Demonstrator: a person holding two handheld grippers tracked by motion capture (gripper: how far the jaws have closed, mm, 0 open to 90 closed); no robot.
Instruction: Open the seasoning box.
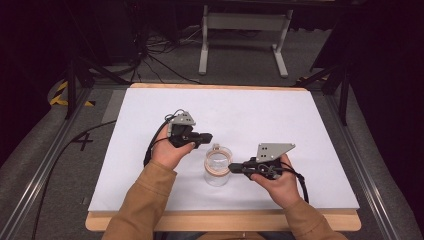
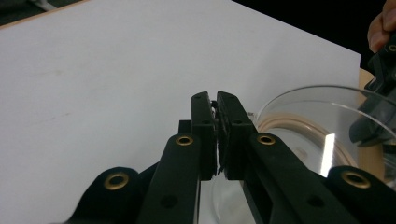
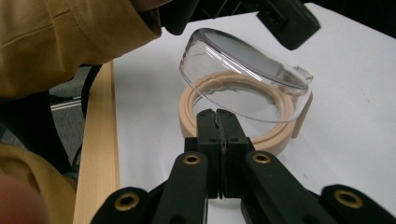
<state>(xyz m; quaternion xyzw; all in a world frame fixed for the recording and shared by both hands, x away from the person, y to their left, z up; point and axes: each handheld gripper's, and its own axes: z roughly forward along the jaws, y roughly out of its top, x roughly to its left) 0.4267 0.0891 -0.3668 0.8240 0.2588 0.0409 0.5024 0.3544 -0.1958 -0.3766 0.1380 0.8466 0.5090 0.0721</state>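
Jar (image 1: pixel 218 172) sits near the front edge of the tabletop, about mid-width, between your two grippers. Right gripper (image 1: pixel 234 169): jaws fully closed, tips at the jar's rim on its right side. In the right gripper view the closed tips (image 3: pixel 220 122) sit right at the tan rim ring (image 3: pixel 233 100); can't tell if they pinch the glass wall or only press against it. Judging by the pose, you're bracing the jar there so it won't slide or tip while the other hand works the lid.

Left gripper (image 1: pixel 204 137): jaws nearly closed, a thin slit between them, nothing visibly gripped. In the left gripper view the tips (image 2: pixel 216 108) hang just beside the lid (image 2: pixel 327 121), apart from it. In the high view it sits behind and left of the jar, above the white sheet (image 1: pixel 260 110). Looks like it's either just off the lid or lining up to nudge it.

Lid: clear, hinged, tilted open over the mouth (image 3: pixel 243 58), raised on the near side in the right gripper view, with a small clear tab (image 3: pixel 303 72) at its far end. A tan strip (image 3: pixel 303 114) hangs off the ring on that side; probably the clasp or hinge, can't tell which.

Contents: the jar looks empty; clear glass, white sheet showing through, nothing seen inside. Bottom partly hidden behind your right jaws, so not fully certain.
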